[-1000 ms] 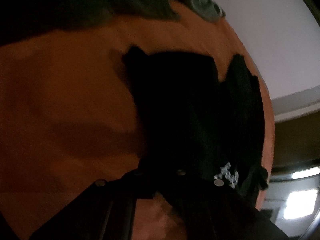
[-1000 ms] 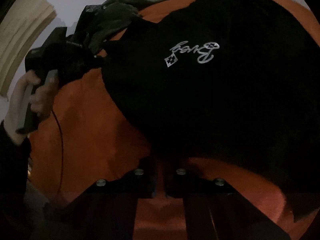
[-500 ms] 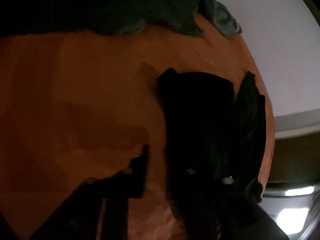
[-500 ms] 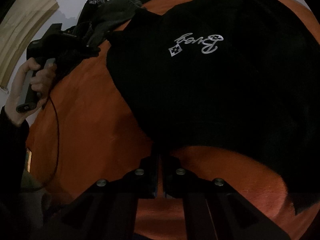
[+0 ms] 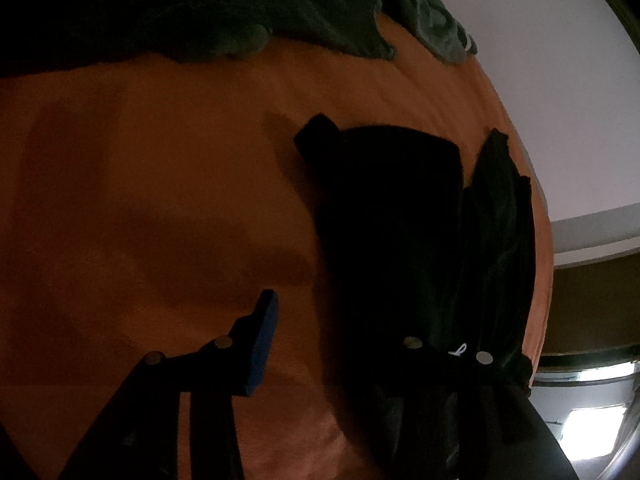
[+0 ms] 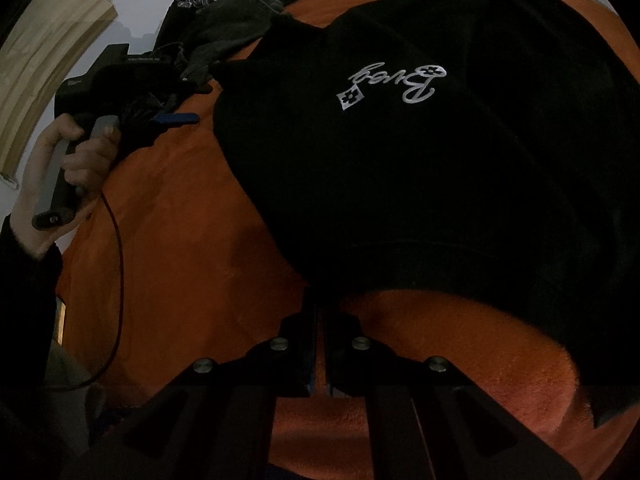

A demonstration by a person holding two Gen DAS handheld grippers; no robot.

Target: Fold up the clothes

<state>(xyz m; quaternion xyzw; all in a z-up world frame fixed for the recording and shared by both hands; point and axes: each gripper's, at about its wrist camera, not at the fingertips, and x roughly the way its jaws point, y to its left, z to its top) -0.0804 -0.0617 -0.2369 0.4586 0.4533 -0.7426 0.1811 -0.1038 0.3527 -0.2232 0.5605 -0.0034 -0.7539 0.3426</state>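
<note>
Left hand-held gripper partly open, jaws just been widening, nothing pinched: blue-padded finger bare over the orange blanket, other finger dark against the edge of the black sweatshirt, pads not pressing on it. Right hand-held gripper closed tight, tips buried under the sweatshirt's near hem and holding that edge up off the blanket.

Just ahead of the right hand-held gripper, sweatshirt spread wide across the blanket, filling the space forward and to its right. Farther along on the chest, white script logo, upside down from this side. To the left of the right hand-held gripper, bare orange blanket, then a thin dark cable hanging down from the left tool's handle, gripped by a person's hand in a dark sleeve.

Beyond the left hand-held gripper, more bare blanket, then the sweatshirt's far corner ahead and to the right. Farthest off, heap of dark grey-green clothes along the blanket's far edge, pale wall behind.
</note>
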